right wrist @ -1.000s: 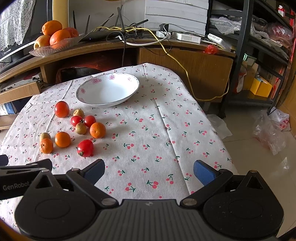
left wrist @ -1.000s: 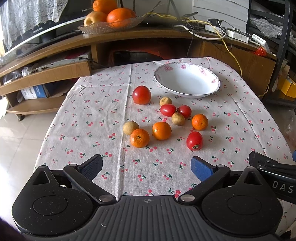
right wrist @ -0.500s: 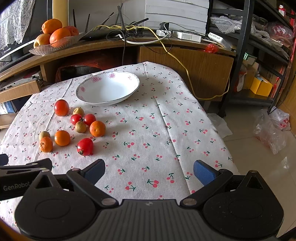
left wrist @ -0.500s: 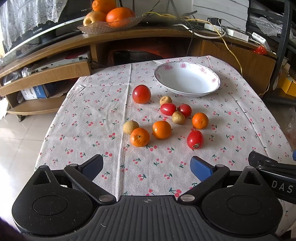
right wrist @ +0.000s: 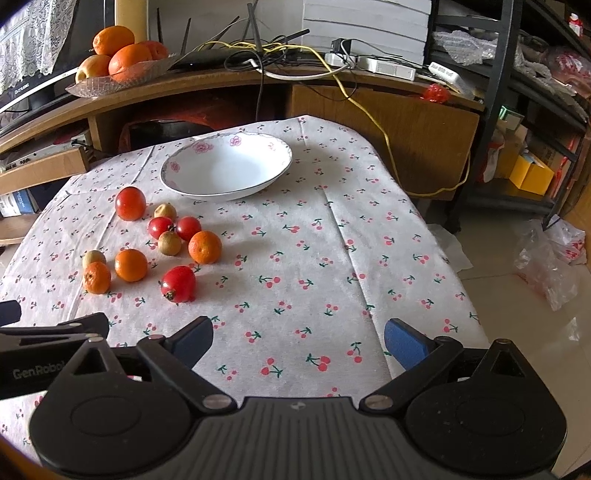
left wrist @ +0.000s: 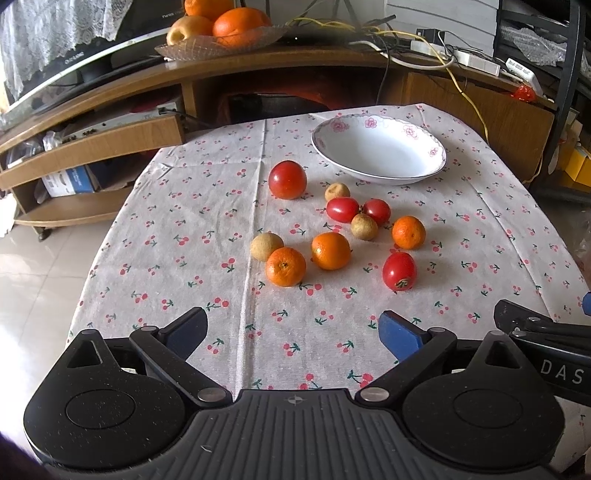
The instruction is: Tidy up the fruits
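Note:
Loose fruit lies on the cherry-print tablecloth [left wrist: 184, 229]: a big red tomato [left wrist: 287, 180], three small tomatoes such as one near the front [left wrist: 399, 271], three mandarins, the nearest [left wrist: 285, 266], and three small brown longans, one at the left [left wrist: 266, 246]. An empty white flowered bowl [left wrist: 380, 153] stands behind them. My left gripper [left wrist: 295, 330] hovers open over the near table edge, short of the fruit. My right gripper [right wrist: 298, 338] is open too, over bare cloth right of the fruit, with the near tomato [right wrist: 178, 284] ahead to its left.
Behind the table runs a wooden TV stand [left wrist: 110, 96] carrying a glass dish of oranges [left wrist: 221, 33] and tangled cables [right wrist: 277, 51]. A black metal shelf rack [right wrist: 495, 92] and a plastic bag [right wrist: 550, 258] on the tiled floor are to the right.
Both grippers have drifted slightly forward toward the fruit. Neither has opened or shut, and no fruit has moved.

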Motion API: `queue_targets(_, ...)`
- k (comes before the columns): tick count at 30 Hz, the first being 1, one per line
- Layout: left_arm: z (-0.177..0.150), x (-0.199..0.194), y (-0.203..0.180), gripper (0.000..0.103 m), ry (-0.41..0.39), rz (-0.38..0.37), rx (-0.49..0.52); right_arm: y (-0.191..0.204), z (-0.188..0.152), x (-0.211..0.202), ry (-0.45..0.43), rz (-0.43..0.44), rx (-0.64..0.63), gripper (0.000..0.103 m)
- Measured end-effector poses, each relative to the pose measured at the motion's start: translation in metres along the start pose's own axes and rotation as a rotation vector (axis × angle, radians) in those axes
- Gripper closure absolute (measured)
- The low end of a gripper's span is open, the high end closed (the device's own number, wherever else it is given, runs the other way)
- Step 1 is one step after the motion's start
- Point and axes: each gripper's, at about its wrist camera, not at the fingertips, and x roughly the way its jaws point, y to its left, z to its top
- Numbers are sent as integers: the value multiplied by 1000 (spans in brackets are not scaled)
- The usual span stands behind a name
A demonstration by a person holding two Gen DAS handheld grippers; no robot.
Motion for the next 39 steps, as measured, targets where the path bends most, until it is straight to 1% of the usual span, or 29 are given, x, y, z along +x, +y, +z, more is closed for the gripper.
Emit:
queue_targets(2,1,1,2,3,0,2,-5,2,1,1,0,9,-6,4)
queue_targets(6,2,1,9,5,8,-1,-31,9,6,3,0,43,-33,10)
queue_targets(11,5,-3,16,6,14,3,-51,15,12,2,-6,95,-57,12)
queue_targets(16,12,-4,22,6,6,10,-32,19,19,7,-2,151,-56,15)
queue_targets(19,13,3,28,6,3,0,-32,24,23,15,17,190,-53,20)
queue_targets(20,14,8,29,7,18,-2,-38,27,24,19,23,197,-67,22)
queue_targets(21,14,12,30,8,35,-4,-42,30,24,22,27,202,-78,27)
queue_targets(24,15,20,31,9,41,-16,-29,37,27,35,55,219,-96,38)
queue_targets(27,16,21,33,9,34,-38,-31,42,28,46,84,245,-99,44)
queue_targets(31,19,25,38,9,21,-40,-47,48,33,56,89,282,-112,47)
queue_targets(34,21,31,40,10,27,-44,-47,54,34,64,102,300,-132,55)
queue_targets(36,21,36,38,13,31,-43,-35,58,34,69,118,321,-144,64)
queue_targets(39,21,41,38,16,44,-54,-30,63,33,77,135,336,-164,72)
